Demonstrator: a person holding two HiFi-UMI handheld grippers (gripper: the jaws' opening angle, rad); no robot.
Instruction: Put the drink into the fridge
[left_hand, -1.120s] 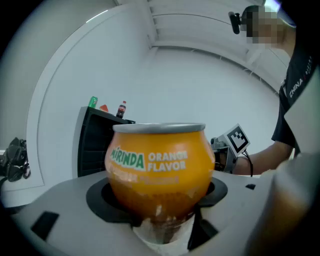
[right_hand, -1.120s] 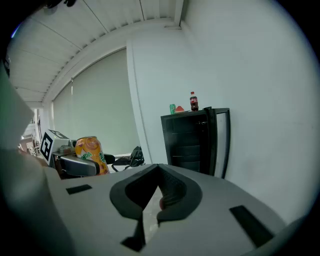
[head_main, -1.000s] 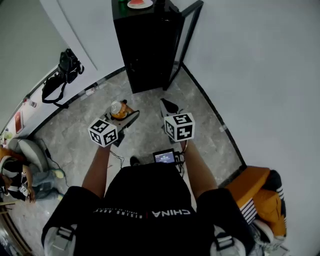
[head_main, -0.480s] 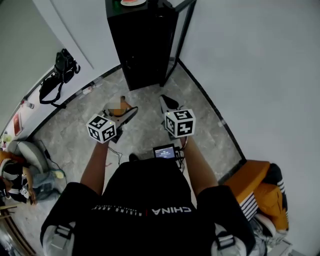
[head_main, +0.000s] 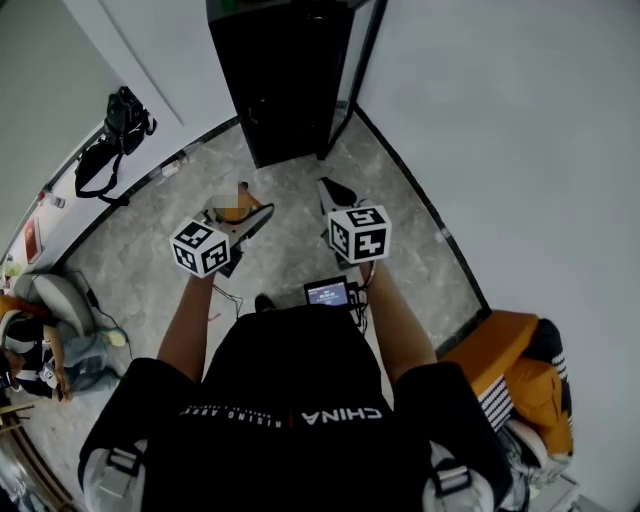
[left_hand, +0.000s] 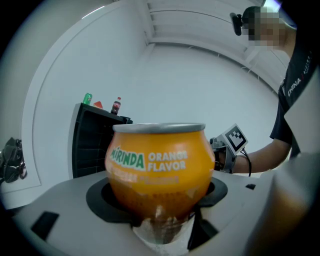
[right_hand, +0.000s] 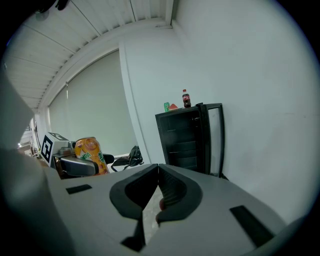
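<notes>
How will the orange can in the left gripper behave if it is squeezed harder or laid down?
The orange can looks like thin metal, so a harder squeeze would probably dent it. Its smooth printed wall may slip between the fingers. Round-sided, it could roll if laid flat.

Two grippers were counted: the left gripper (head_main: 241, 216) and the right gripper (right_hand: 158, 172). Two marker cubes (head_main: 201, 247) were noted, one on each gripper. One orange drink can (left_hand: 159, 170) was counted. One black fridge (head_main: 285, 80) was seen, and on its top one dark bottle (right_hand: 186, 99) and one green item (right_hand: 166, 106) were made out. One black bag (head_main: 115, 125) was counted on the floor. One small screen (head_main: 327, 293) was noted at the person's waist.
</notes>
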